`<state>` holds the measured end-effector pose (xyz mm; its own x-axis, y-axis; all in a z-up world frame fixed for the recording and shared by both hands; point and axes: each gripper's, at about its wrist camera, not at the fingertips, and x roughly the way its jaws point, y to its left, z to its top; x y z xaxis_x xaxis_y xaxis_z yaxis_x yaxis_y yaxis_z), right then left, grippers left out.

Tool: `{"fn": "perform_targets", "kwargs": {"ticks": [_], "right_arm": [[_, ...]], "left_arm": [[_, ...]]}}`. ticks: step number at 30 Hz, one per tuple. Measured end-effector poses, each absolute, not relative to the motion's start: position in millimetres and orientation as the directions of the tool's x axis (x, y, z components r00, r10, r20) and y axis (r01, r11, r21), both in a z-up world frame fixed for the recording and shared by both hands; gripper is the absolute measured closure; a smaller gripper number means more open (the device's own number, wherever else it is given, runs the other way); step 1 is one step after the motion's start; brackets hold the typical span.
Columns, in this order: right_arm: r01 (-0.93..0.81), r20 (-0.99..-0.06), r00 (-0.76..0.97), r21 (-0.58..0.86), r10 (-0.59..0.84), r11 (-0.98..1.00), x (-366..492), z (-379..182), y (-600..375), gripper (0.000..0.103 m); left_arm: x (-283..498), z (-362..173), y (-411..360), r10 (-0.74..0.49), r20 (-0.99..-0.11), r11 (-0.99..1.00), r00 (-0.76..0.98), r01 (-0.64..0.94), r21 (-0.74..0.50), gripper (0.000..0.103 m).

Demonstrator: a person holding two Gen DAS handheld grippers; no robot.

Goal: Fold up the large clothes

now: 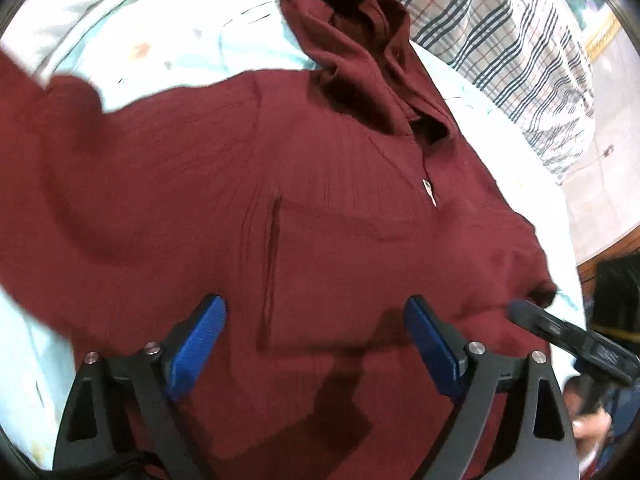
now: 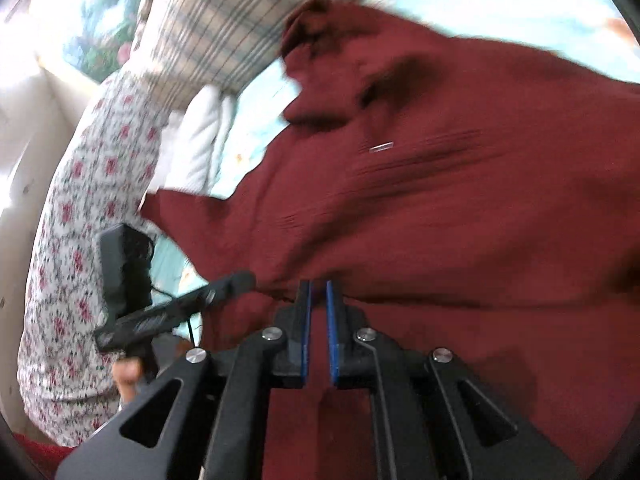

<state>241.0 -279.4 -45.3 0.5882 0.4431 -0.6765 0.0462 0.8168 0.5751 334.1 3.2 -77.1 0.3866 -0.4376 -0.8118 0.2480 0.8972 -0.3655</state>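
A dark red hooded garment [image 1: 304, 184] lies spread on a pale blue bedsheet [image 1: 180, 44], hood [image 1: 352, 40] toward the far side. My left gripper [image 1: 316, 320] hovers over its body with its blue pads wide apart and nothing between them. My right gripper [image 2: 318, 300] is nearly closed, its blue pads pinching a fold of the garment's edge [image 2: 400, 220]. The right gripper also shows in the left wrist view [image 1: 560, 328] at the garment's right edge. The left gripper shows in the right wrist view [image 2: 176, 304] at the left. The right wrist view is motion-blurred.
A plaid blanket [image 1: 500, 20] lies at the far side of the bed. A white pillow [image 2: 200, 140] and floral fabric [image 2: 80, 240] sit at the left of the right wrist view. A wooden bed edge [image 1: 608, 252] shows at the right.
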Motion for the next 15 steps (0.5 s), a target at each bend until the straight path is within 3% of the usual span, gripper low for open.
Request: {"fn": "perform_targets", "kwargs": {"ticks": [1, 2, 3, 4, 5, 9, 11, 12, 13, 15], "right_arm": [[0.071, -0.679, 0.604, 0.568, 0.418, 0.820, 231.5, -43.4, -290.4, 0.096], [0.106, -0.684, 0.620, 0.559, 0.386, 0.822, 221.0, -41.4, -302.9, 0.095], [0.131, -0.685, 0.631, 0.555, 0.363, 0.821, 213.0, -39.8, -311.9, 0.095], [0.156, -0.686, 0.644, 0.552, 0.340, 0.819, 205.1, -38.2, -321.1, 0.095], [0.181, -0.685, 0.657, 0.548, 0.314, 0.816, 196.9, -35.2, -330.7, 0.095], [0.275, -0.679, 0.706, 0.523, 0.199, 0.807, 166.3, -18.0, -368.0, 0.092], [0.326, -0.686, 0.716, 0.488, 0.126, 0.810, 157.4, -11.2, -387.8, 0.073], [0.343, -0.691, 0.715, 0.475, 0.102, 0.810, 157.1, -9.3, -393.2, 0.051], [0.360, -0.695, 0.715, 0.463, 0.080, 0.810, 158.1, -8.1, -401.6, 0.041], [0.366, -0.702, 0.709, 0.446, 0.065, 0.817, 168.1, -7.6, -406.0, 0.041]], "left_arm": [[336.4, -77.3, -0.1, -0.430, -0.812, 0.900, 0.395, 0.259, -0.350, 0.027], [339.3, -77.5, -4.9, -0.419, -0.813, 0.904, 0.403, 0.270, -0.332, 0.045], [339.6, -77.1, -8.6, -0.408, -0.814, 0.908, 0.414, 0.281, -0.312, 0.076], [343.8, -78.1, -14.0, -0.391, -0.818, 0.914, 0.423, 0.285, -0.289, 0.093], [344.1, -77.4, -14.0, -0.387, -0.816, 0.916, 0.428, 0.281, -0.287, 0.099], [331.8, -52.5, 13.3, -0.332, -0.759, 0.943, 0.560, 0.220, -0.250, 0.099], [331.6, -46.6, 31.0, -0.290, -0.747, 0.957, 0.598, 0.179, -0.228, 0.100], [333.0, -47.2, 35.2, -0.274, -0.751, 0.962, 0.601, 0.167, -0.218, 0.100], [335.5, -49.5, 42.5, -0.256, -0.759, 0.966, 0.599, 0.147, -0.211, 0.100], [336.9, -52.8, 52.0, -0.253, -0.766, 0.967, 0.591, 0.131, -0.218, 0.100]]}}
